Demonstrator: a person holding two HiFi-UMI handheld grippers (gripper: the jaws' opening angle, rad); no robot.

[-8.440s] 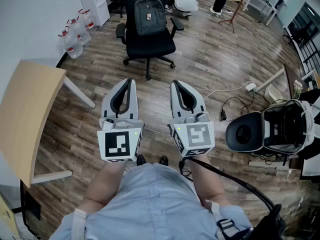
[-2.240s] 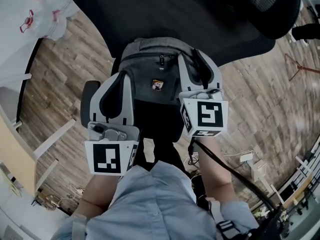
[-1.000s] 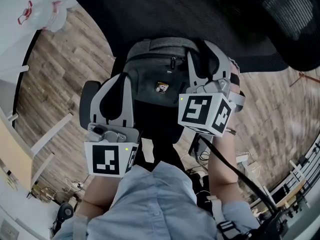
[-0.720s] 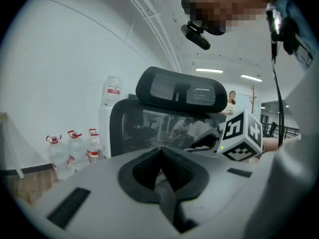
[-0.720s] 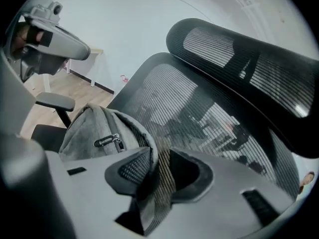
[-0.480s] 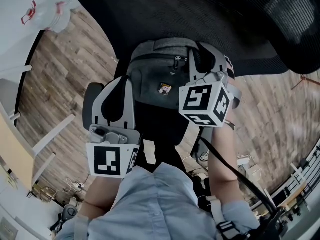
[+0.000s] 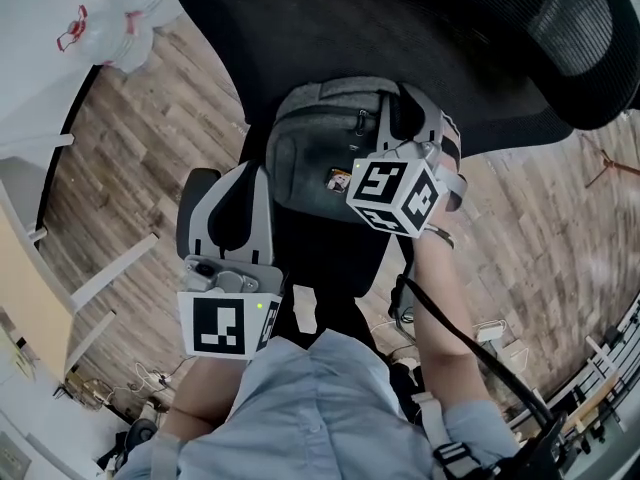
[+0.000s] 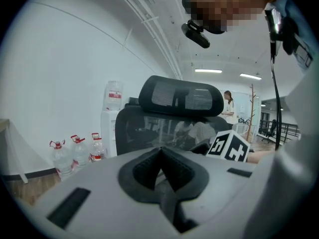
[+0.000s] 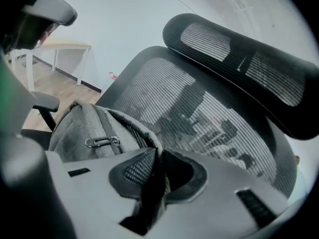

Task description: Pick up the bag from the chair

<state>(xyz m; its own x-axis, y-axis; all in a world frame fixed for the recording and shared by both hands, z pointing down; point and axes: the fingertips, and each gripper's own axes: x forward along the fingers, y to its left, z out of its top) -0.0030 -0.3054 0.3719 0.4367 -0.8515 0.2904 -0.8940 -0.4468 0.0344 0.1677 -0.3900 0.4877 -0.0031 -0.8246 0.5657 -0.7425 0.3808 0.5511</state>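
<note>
A grey backpack (image 7: 315, 148) sits against the mesh back of the black office chair (image 7: 400, 38). My right gripper (image 7: 408, 100) is at the top right of the bag, shut on its dark top strap. In the right gripper view that strap (image 9: 152, 183) runs between the shut jaws of the right gripper (image 9: 158, 153), with the grey bag (image 9: 82, 128) and its zip pull just beyond. My left gripper (image 7: 248, 173) hangs shut and holding nothing at the bag's lower left, over the chair's armrest. In its own view the left gripper (image 8: 160, 152) faces the chair's headrest (image 8: 179, 96).
Water bottles (image 7: 120, 23) stand by the wall at the upper left, also seen as bottles (image 8: 75, 151) beside a water dispenser (image 8: 113, 111). A light wooden table (image 7: 15, 288) with white legs is at the left. Cables (image 7: 490, 333) lie on the wood floor at the right.
My right gripper has turned and drawn towards me while shut on the bag's strap, and the bag's top has tipped with it. The left gripper has barely moved.
</note>
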